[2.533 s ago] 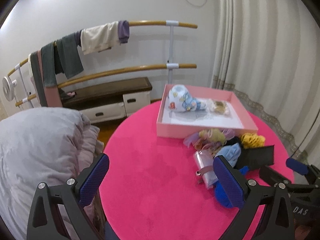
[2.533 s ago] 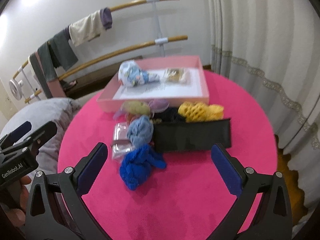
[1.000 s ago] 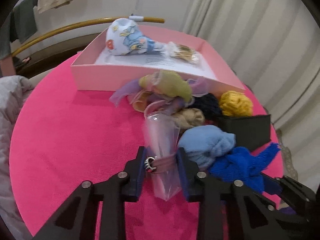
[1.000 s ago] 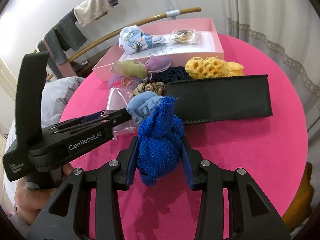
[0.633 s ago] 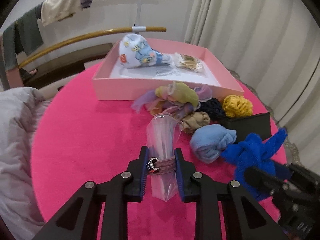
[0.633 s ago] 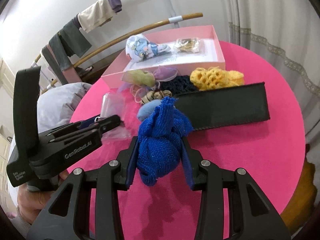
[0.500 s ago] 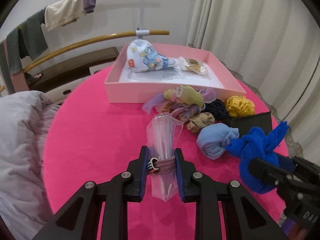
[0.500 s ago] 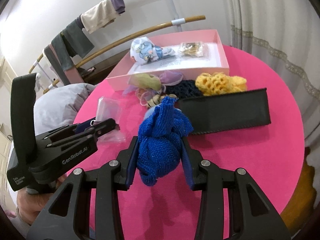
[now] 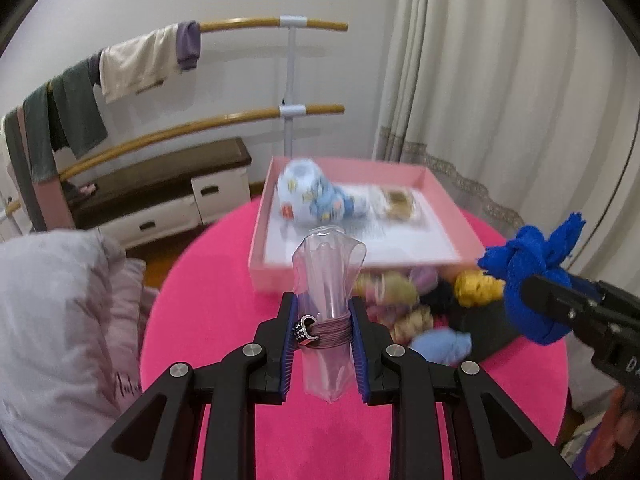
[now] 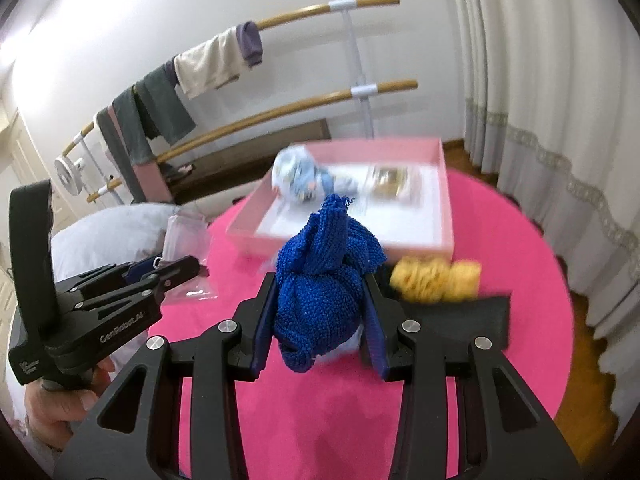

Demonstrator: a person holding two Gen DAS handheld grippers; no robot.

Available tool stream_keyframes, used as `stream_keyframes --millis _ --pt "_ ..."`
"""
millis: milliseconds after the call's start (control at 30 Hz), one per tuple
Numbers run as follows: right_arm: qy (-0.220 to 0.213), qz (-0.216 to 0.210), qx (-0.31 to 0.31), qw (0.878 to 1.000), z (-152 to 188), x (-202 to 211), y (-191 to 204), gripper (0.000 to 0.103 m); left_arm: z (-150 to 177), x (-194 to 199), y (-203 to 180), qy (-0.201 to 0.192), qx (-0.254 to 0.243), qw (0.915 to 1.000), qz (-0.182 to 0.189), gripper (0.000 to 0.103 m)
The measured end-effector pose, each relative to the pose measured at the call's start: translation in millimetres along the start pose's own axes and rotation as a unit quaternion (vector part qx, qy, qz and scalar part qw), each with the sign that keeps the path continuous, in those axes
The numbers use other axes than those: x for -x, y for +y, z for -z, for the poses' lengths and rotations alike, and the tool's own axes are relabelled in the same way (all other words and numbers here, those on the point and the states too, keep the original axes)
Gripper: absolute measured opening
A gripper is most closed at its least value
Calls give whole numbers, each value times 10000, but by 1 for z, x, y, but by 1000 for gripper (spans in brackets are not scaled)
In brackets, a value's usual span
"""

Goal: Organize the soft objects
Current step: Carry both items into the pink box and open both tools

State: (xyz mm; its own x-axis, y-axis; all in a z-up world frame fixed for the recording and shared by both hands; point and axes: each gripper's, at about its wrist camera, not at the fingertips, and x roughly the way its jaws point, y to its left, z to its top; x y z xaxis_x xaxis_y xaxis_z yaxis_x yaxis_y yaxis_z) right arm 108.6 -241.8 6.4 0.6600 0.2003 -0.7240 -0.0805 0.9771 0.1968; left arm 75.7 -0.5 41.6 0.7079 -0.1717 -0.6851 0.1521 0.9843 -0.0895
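Note:
My left gripper is shut on a clear plastic packet wrapped with a mauve hair band, held above the pink round table. My right gripper is shut on a knotted royal-blue knit cloth, also lifted off the table; that cloth shows at the right of the left wrist view. Behind both stands a shallow pink box holding a patterned light-blue bundle and a small packet. The left gripper appears at the left of the right wrist view.
In front of the box lie a yellow knit piece, a light-blue bundle, pastel scrunchies and a black case. A grey quilt is left of the table, curtains are right, and a wooden rail with hanging clothes is behind.
Both grippers have risen from the table with their loads, the packet and the blue cloth now clear of the pile. The view has tilted up toward the box and wall.

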Motion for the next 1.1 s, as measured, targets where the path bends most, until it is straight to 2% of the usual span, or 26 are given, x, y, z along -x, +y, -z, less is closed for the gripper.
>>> stream_keyframes --millis 267,500,733,1100 --pt "-152 146 -12 9998 -64 -19 -15 37 -52 -16 -5 -104 5 9999 69 22" --pt "129 230 -150 9995 -102 -59 -35 37 -93 -59 -8 97 37 9998 139 22" --pt "432 304 -224 9984 -123 -94 -52 37 -124 -100 -11 350 21 9993 164 22" --pt "861 357 -336 9951 -122 -134 -67 37 -149 -174 -23 724 -30 9972 159 22"
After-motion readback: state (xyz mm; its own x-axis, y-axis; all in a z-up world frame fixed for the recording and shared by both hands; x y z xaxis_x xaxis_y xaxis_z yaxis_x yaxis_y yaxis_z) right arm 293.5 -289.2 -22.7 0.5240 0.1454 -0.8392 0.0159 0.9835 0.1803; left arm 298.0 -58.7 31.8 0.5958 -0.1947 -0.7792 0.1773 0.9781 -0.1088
